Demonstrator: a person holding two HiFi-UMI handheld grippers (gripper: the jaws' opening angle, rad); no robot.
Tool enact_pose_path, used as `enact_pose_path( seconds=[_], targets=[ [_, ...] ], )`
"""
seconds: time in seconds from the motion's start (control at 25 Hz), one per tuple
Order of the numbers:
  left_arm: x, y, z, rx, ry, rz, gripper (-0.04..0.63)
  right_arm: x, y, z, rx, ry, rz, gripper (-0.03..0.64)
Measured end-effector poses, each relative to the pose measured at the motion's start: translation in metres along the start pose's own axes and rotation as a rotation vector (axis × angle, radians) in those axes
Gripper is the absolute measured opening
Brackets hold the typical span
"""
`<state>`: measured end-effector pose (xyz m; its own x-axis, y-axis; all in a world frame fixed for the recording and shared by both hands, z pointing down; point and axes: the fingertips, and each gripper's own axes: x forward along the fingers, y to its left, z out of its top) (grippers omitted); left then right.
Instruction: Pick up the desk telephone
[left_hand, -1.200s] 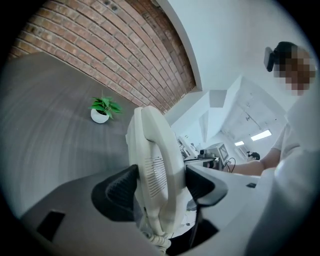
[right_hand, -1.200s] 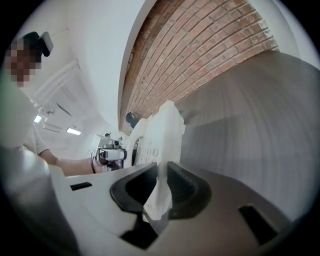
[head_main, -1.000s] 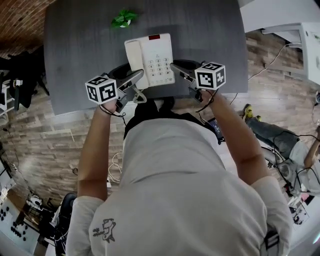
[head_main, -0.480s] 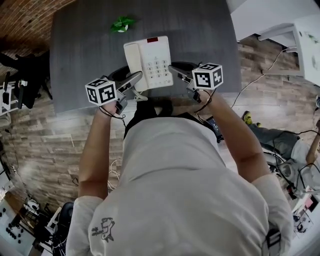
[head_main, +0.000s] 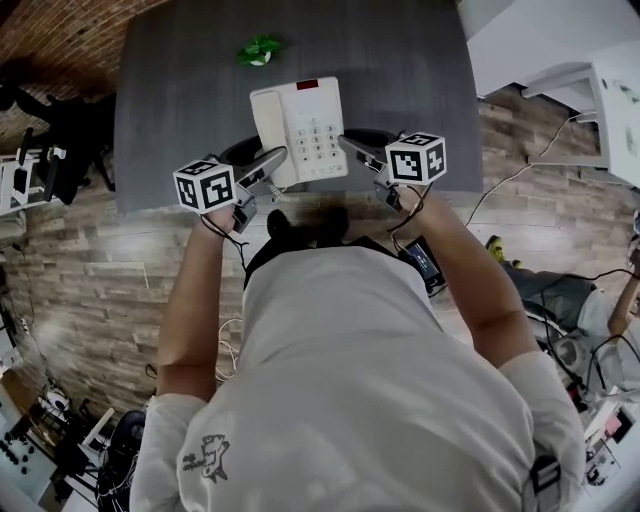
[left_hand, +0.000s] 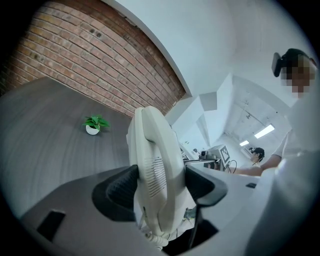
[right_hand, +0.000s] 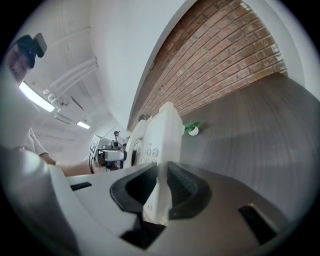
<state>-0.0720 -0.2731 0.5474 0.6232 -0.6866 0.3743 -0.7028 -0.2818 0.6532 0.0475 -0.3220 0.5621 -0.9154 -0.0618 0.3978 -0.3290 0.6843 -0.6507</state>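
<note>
Phone (head_main: 300, 130): white, keypad face up, handset (head_main: 268, 125) seated along its left side; over the near edge of the desk (head_main: 400, 60), carried between two grippers; seen edge-on in both gripper views, with no contact with the desk showing; judged clear of it, or very nearly so.

Left gripper (left_hand: 159, 182): at the phone's left flank; jaws spread wide and pressed on the handset side of the body, one ribbed pad on each face; firm clamp on a thick part.

Right gripper (right_hand: 161, 186): at the phone's right flank; jaws drawn close, nipping the thin right edge of the casing between the pads; nothing else in the grip.

Cord (left_hand: 155, 241): coiled, hanging from the phone's near end, below the left jaws; far end not traceable.

Plant (head_main: 260, 50): small, green, in a white pot; beyond the phone's far end, well apart, upright on the desk.

Wall (left_hand: 75, 60): red brick, past the desk, behind the phone.

Floor (head_main: 100, 260): wood-look planks, nearer than the phone.

Progress: approach and two-sided grasp done; lift judged begun or just completed. Remaining: perhaps only a clearer rise off the desk, level and steady. Risk: thin right-side pinch likelier to slip than the left; trailing cord liable to snag.
</note>
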Motion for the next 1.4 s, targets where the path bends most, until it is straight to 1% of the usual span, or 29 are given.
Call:
enact_pose_path(
  seconds=[0.2, 0.4, 0.64, 0.84, 1.04, 1.24, 1.4],
  targets=[
    [-0.021, 0.002, 0.001, 0.028, -0.002, -0.006, 0.316, 0.010, 0.019, -0.005, -0.010, -0.019, -0.002, 0.069],
    [-0.049, 0.007, -0.003, 0.047, 0.014, -0.020, 0.314, 0.024, 0.043, -0.013, -0.007, -0.050, -0.020, 0.069],
    [-0.112, 0.010, -0.023, 0.079, 0.045, -0.054, 0.314, 0.046, 0.102, -0.046, 0.005, -0.105, -0.052, 0.069],
    [-0.144, 0.008, -0.036, 0.106, 0.074, -0.080, 0.314, 0.054, 0.134, -0.069, 0.019, -0.148, -0.083, 0.069],
    [-0.161, 0.010, -0.052, 0.122, 0.102, -0.122, 0.313, 0.059, 0.152, -0.089, 0.036, -0.177, -0.127, 0.069],
    [-0.172, 0.005, -0.055, 0.112, 0.125, -0.166, 0.313, 0.055, 0.169, -0.100, 0.073, -0.181, -0.170, 0.069],
    [-0.178, -0.003, -0.066, 0.111, 0.124, -0.189, 0.313, 0.047, 0.179, -0.111, 0.071, -0.180, -0.192, 0.069]
  ],
)
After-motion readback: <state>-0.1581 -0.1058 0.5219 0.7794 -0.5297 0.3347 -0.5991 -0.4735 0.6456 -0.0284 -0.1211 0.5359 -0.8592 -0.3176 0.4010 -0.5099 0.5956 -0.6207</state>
